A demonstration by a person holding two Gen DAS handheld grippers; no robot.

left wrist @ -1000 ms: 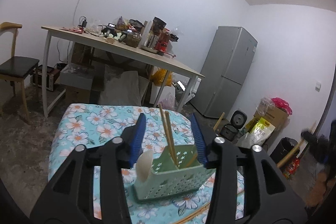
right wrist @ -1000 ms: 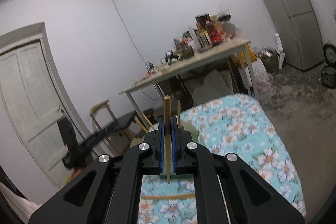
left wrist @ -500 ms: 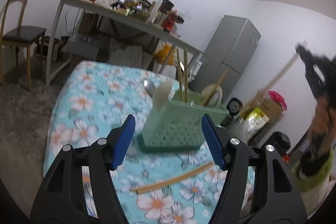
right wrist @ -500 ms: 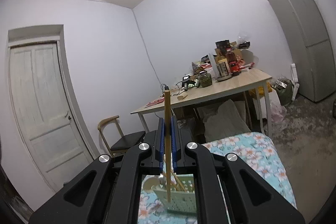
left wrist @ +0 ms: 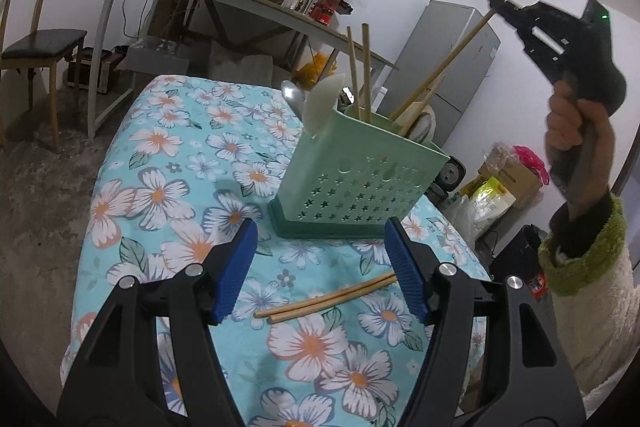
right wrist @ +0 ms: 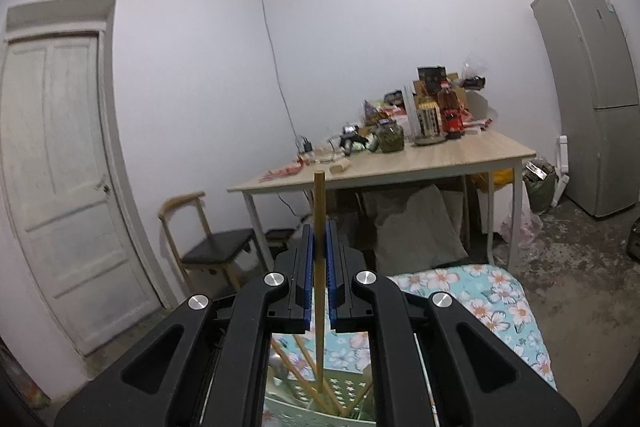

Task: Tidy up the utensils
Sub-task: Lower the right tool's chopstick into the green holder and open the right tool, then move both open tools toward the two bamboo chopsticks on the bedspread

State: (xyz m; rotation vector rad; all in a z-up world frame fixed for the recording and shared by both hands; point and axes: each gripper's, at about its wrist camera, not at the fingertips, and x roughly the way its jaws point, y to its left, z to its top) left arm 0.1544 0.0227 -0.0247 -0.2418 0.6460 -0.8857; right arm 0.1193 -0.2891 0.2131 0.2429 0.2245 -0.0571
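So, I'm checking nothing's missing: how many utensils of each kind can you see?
Chopsticks: 5 (2 upright in the holder, 1 in the right gripper, 2 on the cloth)
Spoons: 3 (metal, white, wooden-handled)
Total: 8

The held chopstick's (right wrist: 319, 267) lower end — inside the green holder (right wrist: 344, 393) — is cut off by the frame's bottom edge.

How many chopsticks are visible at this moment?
5: two chopsticks lie on the floral cloth, two stand in the green holder, one is clamped in the right claw. Others may be hidden inside.
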